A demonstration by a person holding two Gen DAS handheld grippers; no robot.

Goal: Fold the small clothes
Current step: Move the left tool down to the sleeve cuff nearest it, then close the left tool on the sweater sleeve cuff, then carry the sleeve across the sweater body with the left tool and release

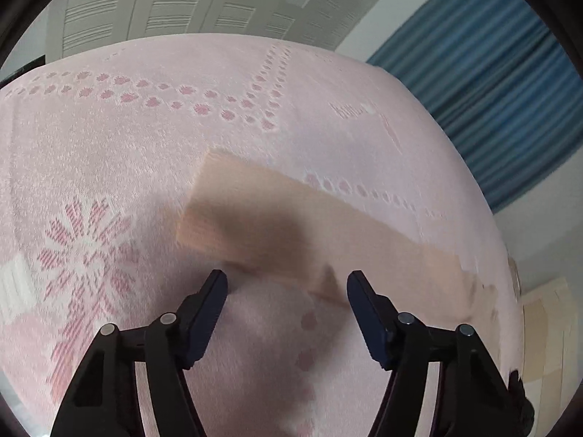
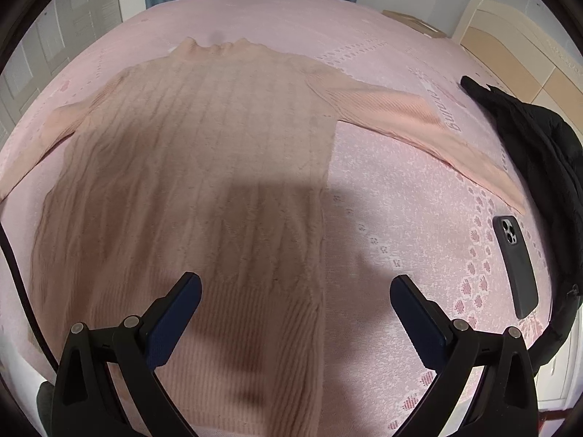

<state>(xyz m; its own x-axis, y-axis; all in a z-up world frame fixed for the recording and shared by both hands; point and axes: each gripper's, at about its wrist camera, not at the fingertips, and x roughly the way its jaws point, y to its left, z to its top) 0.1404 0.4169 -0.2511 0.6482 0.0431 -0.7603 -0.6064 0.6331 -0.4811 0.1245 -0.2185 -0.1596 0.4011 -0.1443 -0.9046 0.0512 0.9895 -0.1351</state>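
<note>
While both tools hang above the pink patterned bedspread (image 2: 382,189), neither holds anything: the right gripper (image 2: 295,284) at the bottom of its view has its dark blue-padded fingers (image 2: 175,313) spread wide, one over the lower hem of the sweater (image 2: 204,167) and the other over bare cover, and the left gripper (image 1: 288,282) likewise stands with its fingers (image 1: 209,313) wide apart, low in its frame, just short of a sleeve. The sweater is a peach cable-knit piece with a ribbed hem, lying flat and face up across the centre and left of the right wrist view, its short collar toward the top of the frame and its right-hand sleeve (image 2: 419,123) stretched out toward the right edge; the tool's shadow falls across the lower body of the knit. The left wrist view shows only one sleeve (image 1: 298,225), a ribbed peach band running from the centre down to the lower right, somewhat blurred. Only the right wrist view takes in the whole garment, a dark phone (image 2: 515,266) lying camera-side up at the right, and a black jacket (image 2: 539,145) beyond it. Farther off, the left view shows a blue curtain (image 1: 503,91) at upper right and pale panelled cupboard doors (image 1: 182,7) along the top.
</note>
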